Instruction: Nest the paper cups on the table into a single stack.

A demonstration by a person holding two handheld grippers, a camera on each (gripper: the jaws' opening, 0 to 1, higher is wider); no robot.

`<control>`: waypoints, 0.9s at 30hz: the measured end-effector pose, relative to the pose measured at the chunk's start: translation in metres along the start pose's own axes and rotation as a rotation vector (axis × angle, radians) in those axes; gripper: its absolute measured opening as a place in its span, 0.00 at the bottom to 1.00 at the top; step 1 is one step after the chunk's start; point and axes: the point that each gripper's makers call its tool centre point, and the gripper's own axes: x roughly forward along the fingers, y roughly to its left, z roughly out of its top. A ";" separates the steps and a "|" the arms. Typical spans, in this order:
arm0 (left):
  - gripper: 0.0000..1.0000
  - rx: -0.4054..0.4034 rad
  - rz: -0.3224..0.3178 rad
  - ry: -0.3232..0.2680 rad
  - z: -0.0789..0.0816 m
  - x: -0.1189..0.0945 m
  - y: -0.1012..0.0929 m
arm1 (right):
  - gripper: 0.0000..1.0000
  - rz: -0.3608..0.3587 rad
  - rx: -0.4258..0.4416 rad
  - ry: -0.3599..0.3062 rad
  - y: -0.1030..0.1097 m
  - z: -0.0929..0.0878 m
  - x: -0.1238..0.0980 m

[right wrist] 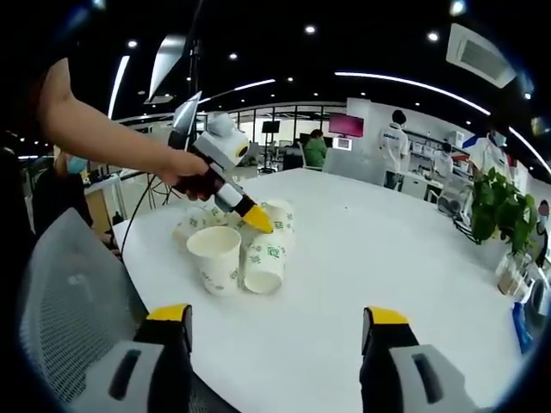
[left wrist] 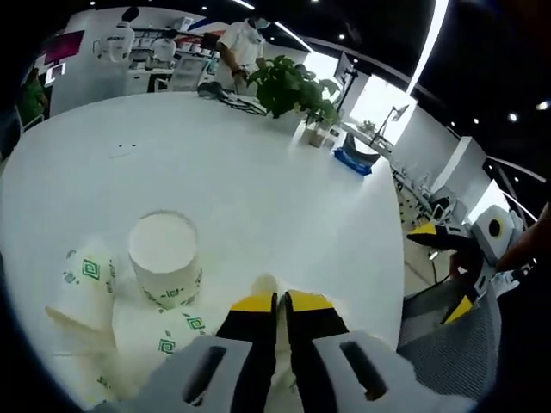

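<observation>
Several white paper cups with green prints lie clustered on the round white table (left wrist: 258, 163) (right wrist: 396, 249). One cup (left wrist: 164, 254) (right wrist: 215, 256) stands upright, mouth up. Others lie on their sides around it (left wrist: 86, 277) (right wrist: 265, 262). My left gripper (left wrist: 275, 301) (right wrist: 256, 219) reaches into the pile, its jaws pressed together on the wall of a lying cup (left wrist: 263, 284) (right wrist: 281, 213). A hand holds that gripper in the right gripper view. My right gripper (right wrist: 275, 316) (left wrist: 441, 269) is open and holds nothing, hovering over the table edge a short way from the cups.
A potted plant (left wrist: 288, 86) (right wrist: 492, 206) and a blue object (left wrist: 355, 161) sit on the table's far side. A grey mesh chair (right wrist: 69, 292) (left wrist: 448, 344) stands at the table edge by the cups. People stand at desks in the background.
</observation>
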 end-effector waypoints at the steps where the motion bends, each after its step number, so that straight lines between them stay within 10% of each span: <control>1: 0.00 0.000 -0.003 -0.003 0.001 0.000 -0.001 | 0.81 -0.001 0.000 -0.001 0.000 0.000 0.000; 27: 0.00 0.053 -0.049 -0.025 0.019 -0.009 -0.021 | 0.81 -0.007 0.007 -0.016 -0.002 0.002 -0.001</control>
